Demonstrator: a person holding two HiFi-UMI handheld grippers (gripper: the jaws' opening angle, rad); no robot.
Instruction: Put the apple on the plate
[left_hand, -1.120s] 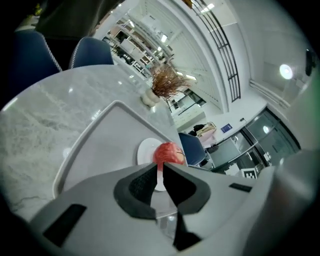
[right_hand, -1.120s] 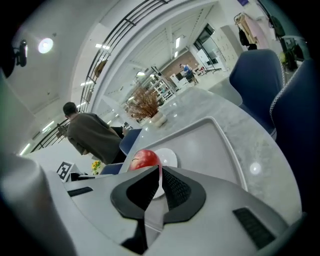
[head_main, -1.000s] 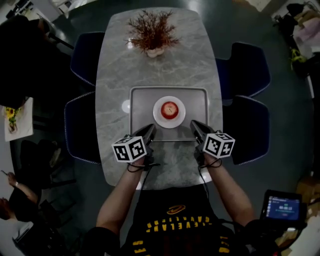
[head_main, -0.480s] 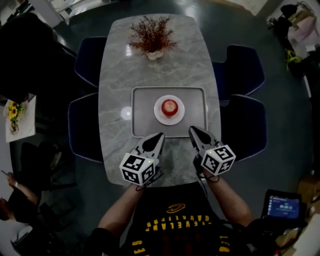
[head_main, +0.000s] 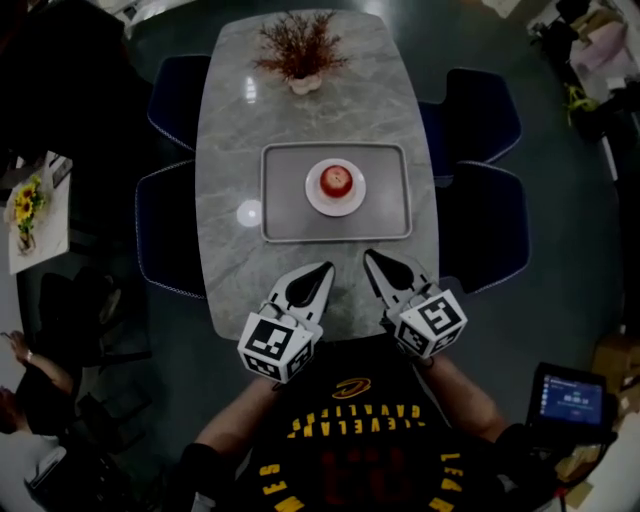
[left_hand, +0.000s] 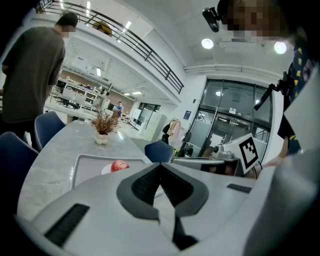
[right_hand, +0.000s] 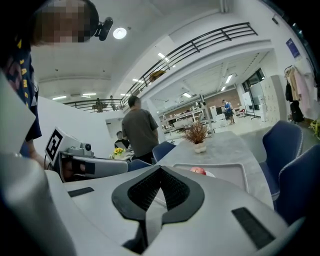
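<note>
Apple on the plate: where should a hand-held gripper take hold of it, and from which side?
Across its round middle, jaws on opposite sides, coming from above. The apple sits centred on the plate, inside a raised-edge tray, so its top is free; a level approach would likely meet those rims.

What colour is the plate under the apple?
White plate, under the red apple; clearest in the head view.
</note>
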